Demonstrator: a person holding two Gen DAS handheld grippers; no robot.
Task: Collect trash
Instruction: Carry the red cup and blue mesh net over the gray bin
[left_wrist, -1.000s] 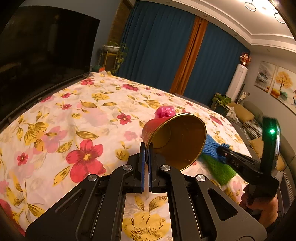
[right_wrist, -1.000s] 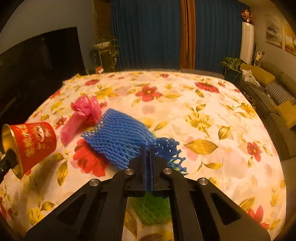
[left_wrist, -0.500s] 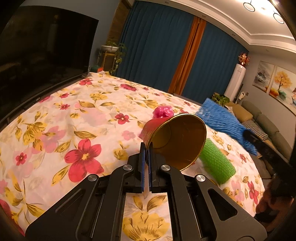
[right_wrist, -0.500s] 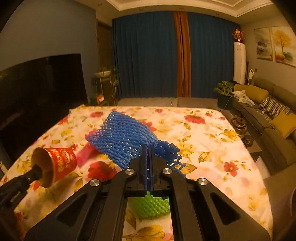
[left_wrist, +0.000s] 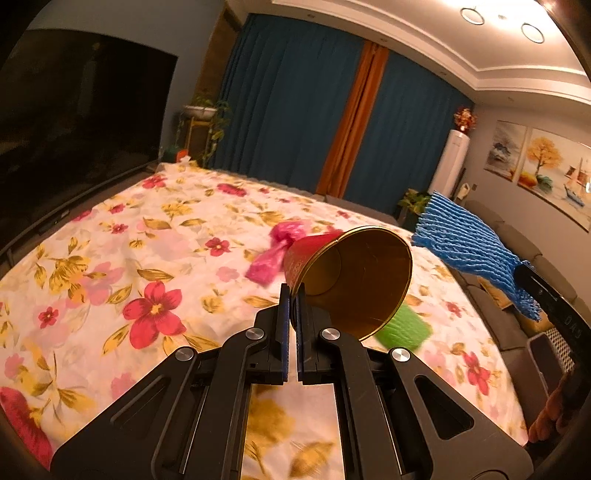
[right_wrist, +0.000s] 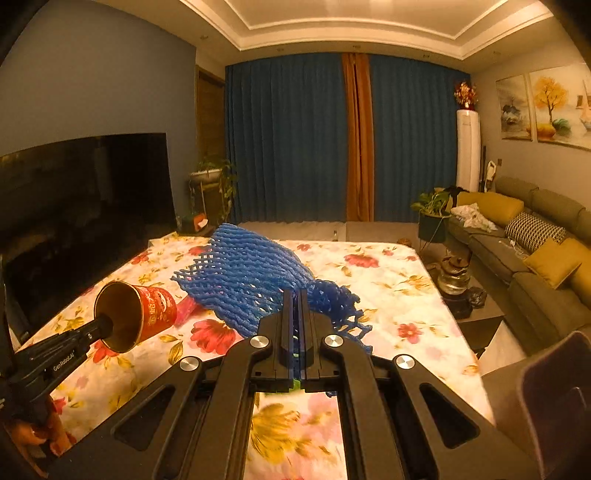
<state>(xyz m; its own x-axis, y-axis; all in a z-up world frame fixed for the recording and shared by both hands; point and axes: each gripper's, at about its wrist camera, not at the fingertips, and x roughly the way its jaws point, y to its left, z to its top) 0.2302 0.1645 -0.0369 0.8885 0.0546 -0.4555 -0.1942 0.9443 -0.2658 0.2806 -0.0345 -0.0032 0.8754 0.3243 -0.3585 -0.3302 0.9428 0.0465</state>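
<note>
- The left tongs (left_wrist: 291, 295) are gripping the rim of a red cup (left_wrist: 351, 280), holding it tipped on its side above the flowered worktop (left_wrist: 110, 258), its gold mouth facing the right tongs.
- The right tongs (right_wrist: 297, 314) are pinching a blue net (right_wrist: 243, 273) (a foam fruit sleeve, by the look of it) near its frayed end, so most of the mesh is sticking out ahead of the tips, in the air and clear of the cloth.
- In the left view the net (left_wrist: 469, 243) is hanging to the right of the cup mouth, near but apart.
- A pink bag (left_wrist: 280, 247) and a green net (left_wrist: 402, 328) are lying on the cloth, not yet collected.
- The step in hand looks like stuffing the blue net into the cup, used as the bin.
- To do it well:
  - be keeping the cup steady and its mouth turned toward the net;
  - be leading with the net's free end, aimed at the middle of the opening, not the rim;
  - be pushing deep before letting go, since springy mesh may pop back out;
  - be gentle, as the thin rim hold could slip if the cup gets knocked.
</note>
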